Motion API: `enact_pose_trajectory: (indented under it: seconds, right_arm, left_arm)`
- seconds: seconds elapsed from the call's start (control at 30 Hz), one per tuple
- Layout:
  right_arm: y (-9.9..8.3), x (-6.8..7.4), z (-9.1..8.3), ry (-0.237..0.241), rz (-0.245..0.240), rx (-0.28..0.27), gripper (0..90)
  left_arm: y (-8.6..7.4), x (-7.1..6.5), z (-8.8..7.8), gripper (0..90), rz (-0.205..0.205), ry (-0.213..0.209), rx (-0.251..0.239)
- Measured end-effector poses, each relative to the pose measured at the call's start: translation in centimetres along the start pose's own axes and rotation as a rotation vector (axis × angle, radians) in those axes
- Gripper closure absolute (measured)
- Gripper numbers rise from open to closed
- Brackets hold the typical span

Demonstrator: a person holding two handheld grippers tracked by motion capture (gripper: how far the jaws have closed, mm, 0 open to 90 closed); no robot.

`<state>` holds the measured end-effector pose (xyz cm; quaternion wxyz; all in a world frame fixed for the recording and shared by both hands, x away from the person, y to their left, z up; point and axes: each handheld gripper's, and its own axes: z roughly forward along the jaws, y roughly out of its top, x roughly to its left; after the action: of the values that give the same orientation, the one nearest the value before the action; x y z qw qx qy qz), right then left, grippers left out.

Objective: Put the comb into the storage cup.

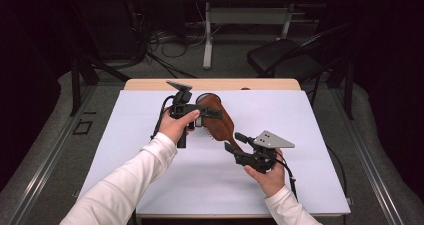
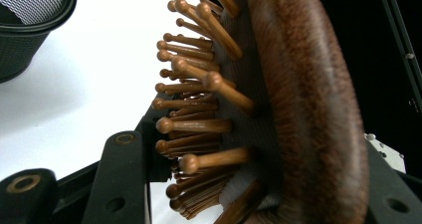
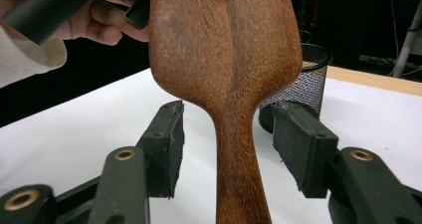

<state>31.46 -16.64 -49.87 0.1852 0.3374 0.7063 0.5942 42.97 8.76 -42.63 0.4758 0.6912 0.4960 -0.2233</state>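
Note:
A brown wooden hairbrush (image 1: 220,123) is held above the white table cover, its head toward the far side and its handle pointing at the near right. My left gripper (image 1: 212,113) is shut on the brush head; in the left gripper view the wooden pins (image 2: 199,104) and the head's back (image 2: 308,114) sit between the black jaws. My right gripper (image 1: 235,143) is open around the handle. In the right gripper view the handle (image 3: 239,179) runs up between the two pads (image 3: 169,144), with a gap on each side. A hand (image 3: 99,25) grips the left gripper behind the brush.
A black mesh cup (image 3: 304,79) stands on the table behind the brush, and its rim (image 2: 30,30) is at the upper left of the left gripper view. The white cover (image 1: 150,150) spans the tabletop. A dark chair (image 1: 280,55) and cables lie beyond the far edge.

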Motion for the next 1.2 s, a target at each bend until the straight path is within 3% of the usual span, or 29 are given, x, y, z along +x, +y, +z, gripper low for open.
enact_pose_trajectory:
  seconds: [0.17, 0.3, 0.53, 0.73, 1.0, 1.2]
  right_arm:
    - [0.1, -0.4, 0.3, 0.016, 0.024, 0.037, 40.8]
    - [0.1, -0.5, 0.3, -0.003, 0.007, 0.048, 39.7]
    - [0.4, -0.7, 0.1, -0.02, 0.007, 0.033, 37.2]
    - [0.6, -1.3, -0.1, -0.022, 0.049, 0.03, 35.5]
    - [0.8, -1.6, -0.4, -0.017, 0.063, -0.013, 25.6]
    - [0.9, -1.8, -0.5, -0.033, 0.065, -0.007, 17.9]
  left_arm:
    - [0.0, 0.0, -0.1, 48.9, 0.002, 0.002, -0.013]
    - [0.2, 0.1, -0.3, 48.9, -0.002, 0.002, -0.012]
    - [0.4, 0.1, -0.3, 48.7, -0.002, 0.019, -0.022]
    - [0.6, 0.2, -0.2, 48.6, -0.003, 0.003, -0.029]
    - [1.2, 0.0, -0.5, 48.6, -0.005, 0.013, -0.051]
    - [1.4, 0.2, -0.7, 48.6, -0.006, 0.008, -0.06]
